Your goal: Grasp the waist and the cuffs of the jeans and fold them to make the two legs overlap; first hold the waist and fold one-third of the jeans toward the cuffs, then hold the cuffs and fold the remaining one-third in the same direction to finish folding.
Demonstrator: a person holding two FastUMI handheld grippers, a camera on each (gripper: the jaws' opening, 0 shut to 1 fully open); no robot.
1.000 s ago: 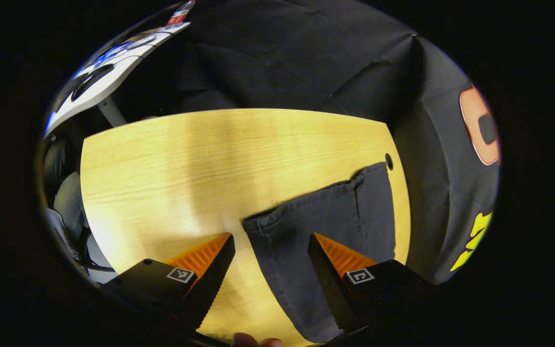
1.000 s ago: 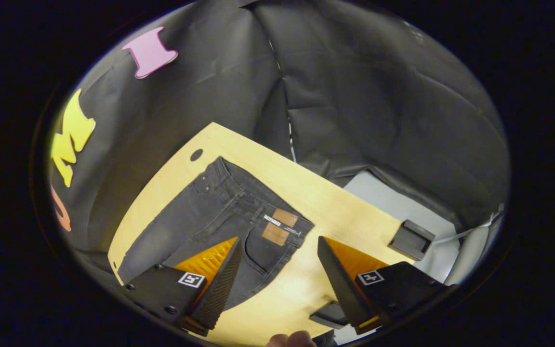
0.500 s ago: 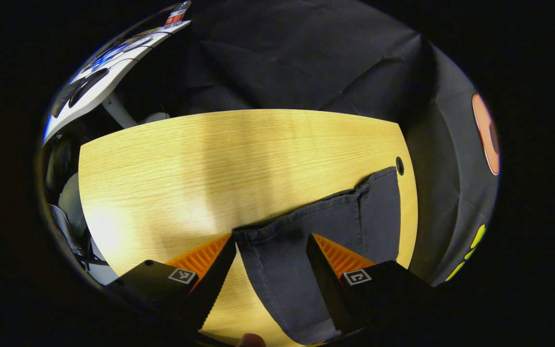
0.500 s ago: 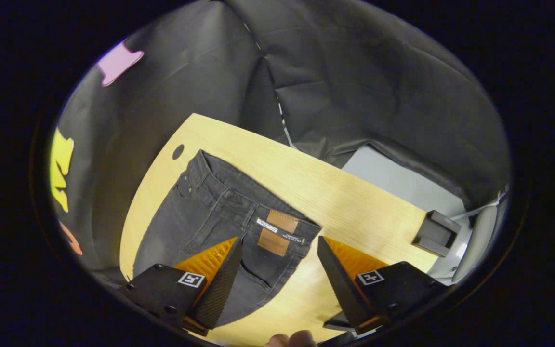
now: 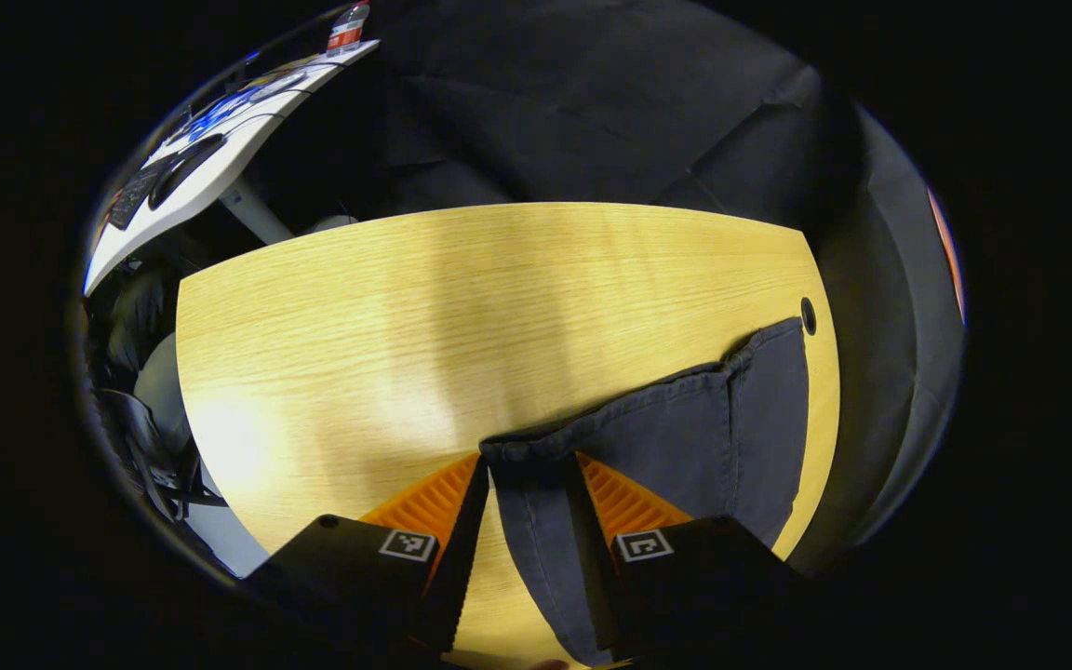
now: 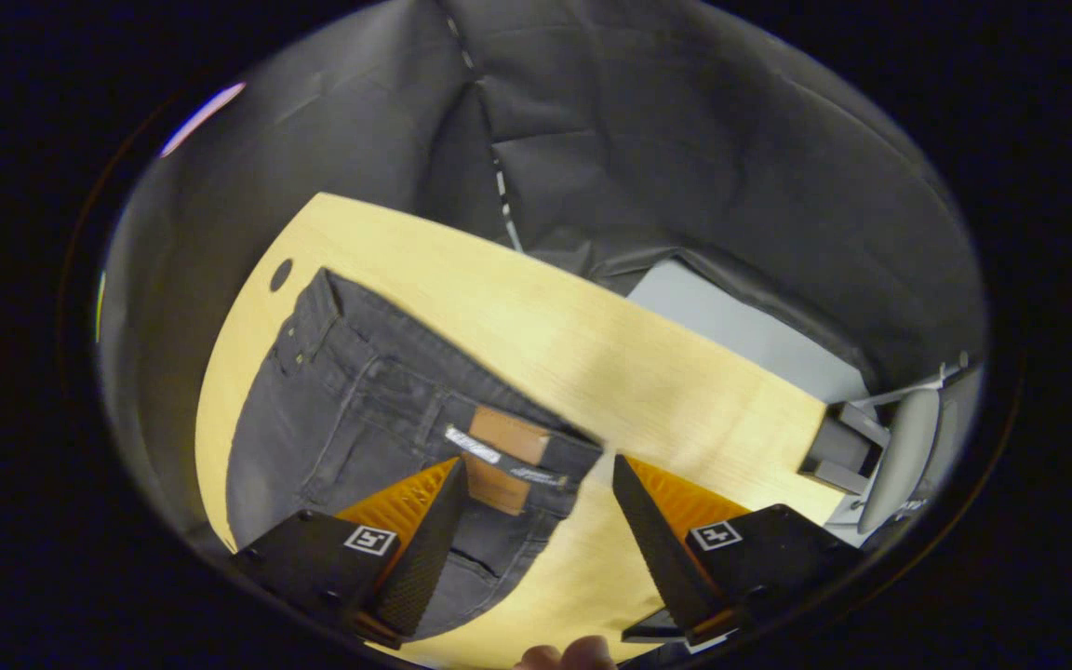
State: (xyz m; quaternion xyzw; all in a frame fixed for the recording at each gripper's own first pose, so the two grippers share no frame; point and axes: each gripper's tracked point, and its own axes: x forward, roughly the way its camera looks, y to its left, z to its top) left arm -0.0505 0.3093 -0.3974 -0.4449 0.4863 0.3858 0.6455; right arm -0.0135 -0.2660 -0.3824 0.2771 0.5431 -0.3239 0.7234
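The left hand-held gripper (image 5: 525,470) straddles the near cuff corner of the jeans (image 5: 685,437) on the table (image 5: 359,316), fingers narrowed, not yet pinching; the right hand-held gripper (image 6: 536,475) gapes around the waist corner, legs running leftward

I see a recording booth: black cloth wall (image 5: 592,112) hangs behind a pale wooden bench (image 5: 387,316), with a white desk (image 5: 210,149) beyond its left edge.
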